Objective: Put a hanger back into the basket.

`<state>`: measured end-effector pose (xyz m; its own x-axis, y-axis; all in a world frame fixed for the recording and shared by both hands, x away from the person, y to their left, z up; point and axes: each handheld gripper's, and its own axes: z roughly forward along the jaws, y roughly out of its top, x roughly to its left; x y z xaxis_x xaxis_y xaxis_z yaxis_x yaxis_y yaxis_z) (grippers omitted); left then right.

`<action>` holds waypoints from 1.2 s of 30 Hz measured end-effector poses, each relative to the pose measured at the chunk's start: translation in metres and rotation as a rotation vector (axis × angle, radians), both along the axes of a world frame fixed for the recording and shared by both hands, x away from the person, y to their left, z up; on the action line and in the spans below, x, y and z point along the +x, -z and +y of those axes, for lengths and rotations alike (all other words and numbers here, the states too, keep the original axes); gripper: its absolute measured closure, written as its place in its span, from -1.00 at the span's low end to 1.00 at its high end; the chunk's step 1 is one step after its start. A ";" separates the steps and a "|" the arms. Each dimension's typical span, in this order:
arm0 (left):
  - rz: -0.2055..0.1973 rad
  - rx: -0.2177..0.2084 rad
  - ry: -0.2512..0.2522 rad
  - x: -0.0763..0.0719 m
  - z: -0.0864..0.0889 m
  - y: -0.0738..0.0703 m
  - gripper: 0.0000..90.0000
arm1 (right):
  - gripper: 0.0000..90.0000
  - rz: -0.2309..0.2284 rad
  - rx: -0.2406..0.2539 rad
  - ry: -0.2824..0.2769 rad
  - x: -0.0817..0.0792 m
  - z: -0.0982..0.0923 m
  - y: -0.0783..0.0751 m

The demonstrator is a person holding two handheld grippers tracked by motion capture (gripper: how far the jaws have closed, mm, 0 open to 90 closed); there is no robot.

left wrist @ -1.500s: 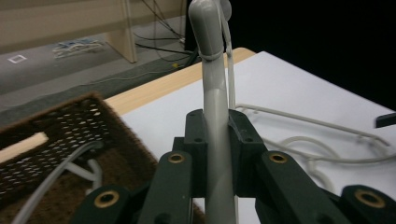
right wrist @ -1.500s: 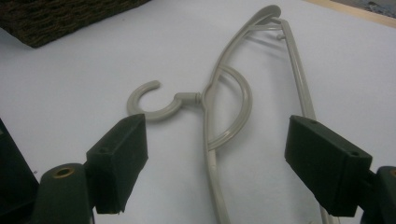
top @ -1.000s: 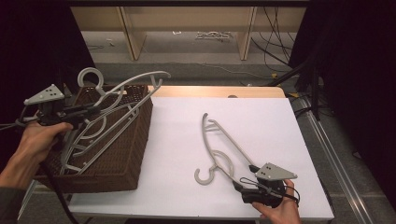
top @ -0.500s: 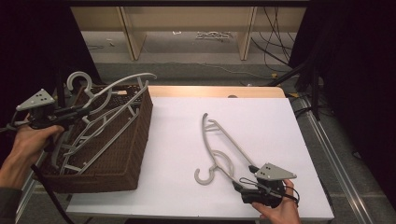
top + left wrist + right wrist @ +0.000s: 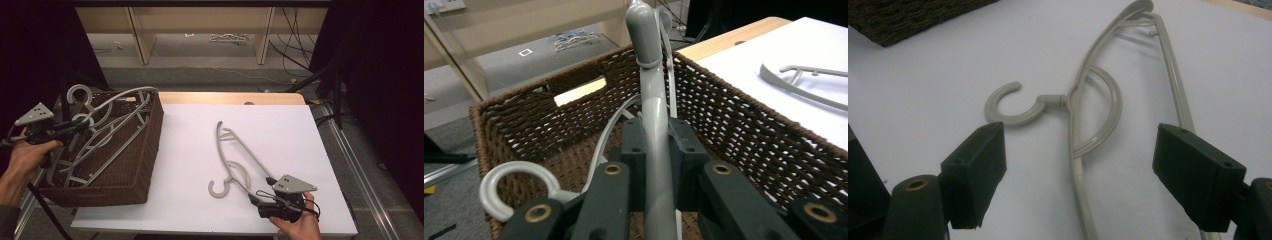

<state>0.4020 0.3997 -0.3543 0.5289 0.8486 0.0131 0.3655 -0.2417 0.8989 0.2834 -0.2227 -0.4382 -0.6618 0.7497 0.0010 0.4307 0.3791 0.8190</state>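
- Hanger (image 5: 651, 100) is sitting clamped between the left gripper's (image 5: 75, 126) jaws, over the wicker basket (image 5: 145, 155) at the table's left edge.
- Second hanger (image 5: 235, 160) is lying on the white table (image 5: 190, 200), bare surface around it.
- Right gripper (image 5: 1078, 185) is resting near it, jaws spread wide.
- Basket's hangers are overlapping, making them hard to count.

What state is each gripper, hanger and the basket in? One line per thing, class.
Left gripper: shut on held hanger.
Right gripper: open, astride table hanger.
Held hanger: gripped, over basket.
Table hanger: flat on table.
Basket: holds hangers.
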 end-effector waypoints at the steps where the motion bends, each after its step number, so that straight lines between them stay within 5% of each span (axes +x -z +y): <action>1: 0.002 -0.003 -0.006 0.000 0.001 0.001 0.77 | -0.50 0.009 -0.006 0.003 0.000 0.000 -0.001; 14: 0.057 0.016 -0.036 0.003 0.005 0.011 0.77 | -0.50 0.007 -0.001 0.006 0.000 -0.001 0.000; 24: 0.180 0.073 -0.047 0.014 -0.003 0.029 0.77 | -0.50 0.010 -0.009 0.001 0.000 -0.001 0.001; 33: 0.273 0.068 -0.064 0.020 -0.008 0.050 0.76 | -0.50 0.014 -0.008 0.000 0.001 -0.001 0.001; 36: 0.306 0.159 -0.048 0.022 -0.005 0.052 0.76 | -0.50 0.019 -0.010 -0.003 0.001 -0.001 0.002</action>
<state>0.4237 0.3949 -0.4067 0.4885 0.8726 -0.0057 0.6267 -0.3463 0.6980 0.2843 -0.2235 -0.4400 -0.6639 0.7478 0.0060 0.4448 0.3885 0.8070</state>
